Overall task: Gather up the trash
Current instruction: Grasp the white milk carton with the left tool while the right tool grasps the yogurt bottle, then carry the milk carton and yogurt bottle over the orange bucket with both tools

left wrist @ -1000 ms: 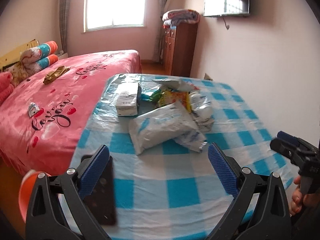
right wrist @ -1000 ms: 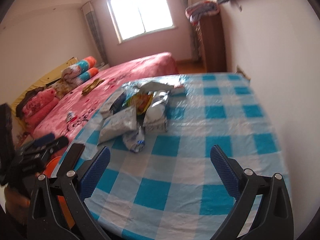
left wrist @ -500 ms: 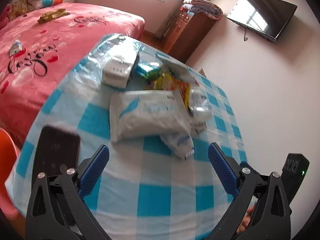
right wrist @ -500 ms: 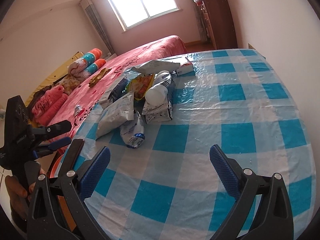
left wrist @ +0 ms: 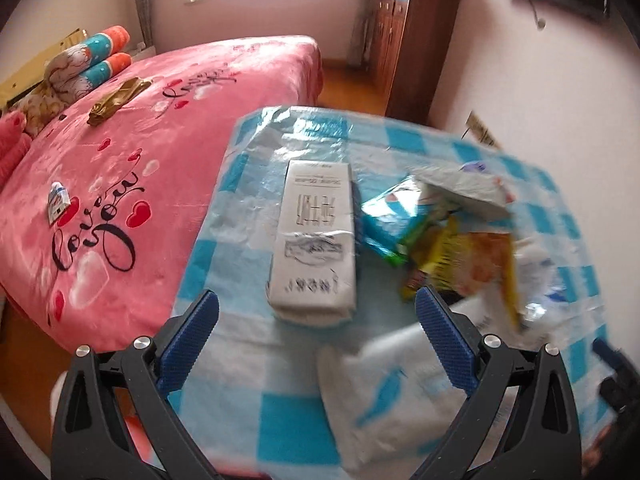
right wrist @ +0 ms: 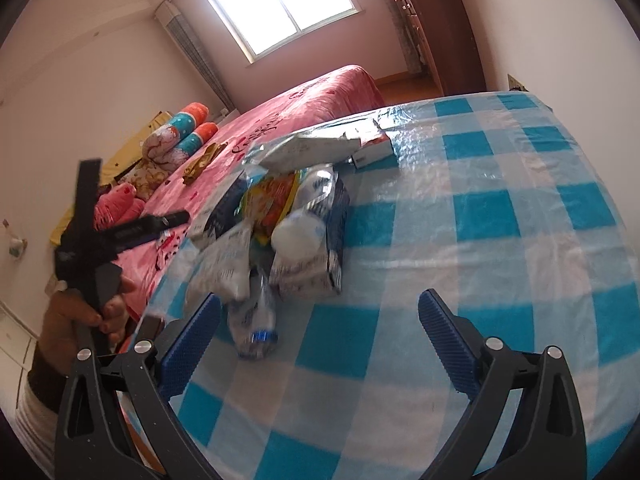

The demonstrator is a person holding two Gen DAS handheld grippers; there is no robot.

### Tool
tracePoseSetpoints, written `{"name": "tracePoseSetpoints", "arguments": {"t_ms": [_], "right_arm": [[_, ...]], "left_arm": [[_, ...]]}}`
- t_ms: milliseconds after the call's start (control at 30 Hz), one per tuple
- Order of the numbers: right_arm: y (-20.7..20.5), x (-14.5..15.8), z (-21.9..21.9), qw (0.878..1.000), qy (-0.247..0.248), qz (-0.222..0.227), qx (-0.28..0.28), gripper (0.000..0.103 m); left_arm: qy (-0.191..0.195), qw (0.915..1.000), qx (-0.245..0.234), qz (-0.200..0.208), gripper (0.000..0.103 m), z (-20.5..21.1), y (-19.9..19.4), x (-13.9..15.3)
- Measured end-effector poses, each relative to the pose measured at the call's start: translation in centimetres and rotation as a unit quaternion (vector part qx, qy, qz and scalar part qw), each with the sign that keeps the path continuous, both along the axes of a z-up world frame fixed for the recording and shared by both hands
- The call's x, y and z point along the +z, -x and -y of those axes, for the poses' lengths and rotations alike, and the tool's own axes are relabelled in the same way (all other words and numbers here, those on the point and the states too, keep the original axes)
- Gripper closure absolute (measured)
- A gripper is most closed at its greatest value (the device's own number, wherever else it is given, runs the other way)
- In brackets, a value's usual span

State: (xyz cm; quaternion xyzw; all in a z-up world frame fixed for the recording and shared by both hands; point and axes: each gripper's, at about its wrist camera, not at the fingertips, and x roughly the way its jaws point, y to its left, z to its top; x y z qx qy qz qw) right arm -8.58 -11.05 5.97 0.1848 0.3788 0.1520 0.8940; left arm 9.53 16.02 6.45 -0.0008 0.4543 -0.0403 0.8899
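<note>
A heap of trash lies on the blue-checked table point(right wrist: 500, 216): a white paper pack point(left wrist: 316, 236), a white wipes pack with a blue bird point(left wrist: 384, 392), a yellow snack wrapper point(left wrist: 460, 264), a blue wrapper point(left wrist: 388, 216) and a grey flat packet point(left wrist: 460, 188). My left gripper point(left wrist: 318, 332) hovers open just short of the white paper pack, nothing between its fingers. My right gripper point(right wrist: 320, 340) is open over the cloth, with a crushed clear bottle point(right wrist: 256, 320) beside its left finger. A white bottle point(right wrist: 298, 232) rests on a printed pack behind it.
A pink bed point(left wrist: 140, 152) runs along the table's left side, with a small packet point(left wrist: 58, 202) and a gold wrapper point(left wrist: 116, 100) on it. A brown wardrobe point(left wrist: 416, 40) stands at the back. The wall is close on the right. A hand point(right wrist: 88, 312) holds the left gripper.
My left gripper has swung forward and left over the table, so the white paper pack now lies ahead of it and the dark phone is out of view. My right gripper has closed in on the heap.
</note>
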Motion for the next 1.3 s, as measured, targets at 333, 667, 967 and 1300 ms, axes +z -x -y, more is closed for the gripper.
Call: {"name": "tracePoseSetpoints", "arguments": {"t_ms": [333,667,967,1300], "right_arm": [[-7.2,-1.6,0.3,0.997,-0.072,-0.041,0.008,0.019],[-10.4,-3.6,0.5,0.987,-0.134,-0.085,0.015,0.040],[-10.2,-3.6,0.4,0.988,-0.129,-0.089,0.014,0.059],[-9.4,-2.7,0.0,0.992,-0.107,-0.068,0.013,0.073]], "left_arm": [[-0.022,0.9996,-0.012,-0.015,0.014,-0.1,-3.4,-1.4],[-0.007,0.9993,-0.013,-0.034,0.041,-0.1,-5.0,-3.5],[0.002,0.9997,0.004,-0.023,0.042,-0.7,-4.4,-3.3],[0.023,0.9997,0.011,-0.004,0.042,-1.5,-2.2,-1.4]]}}
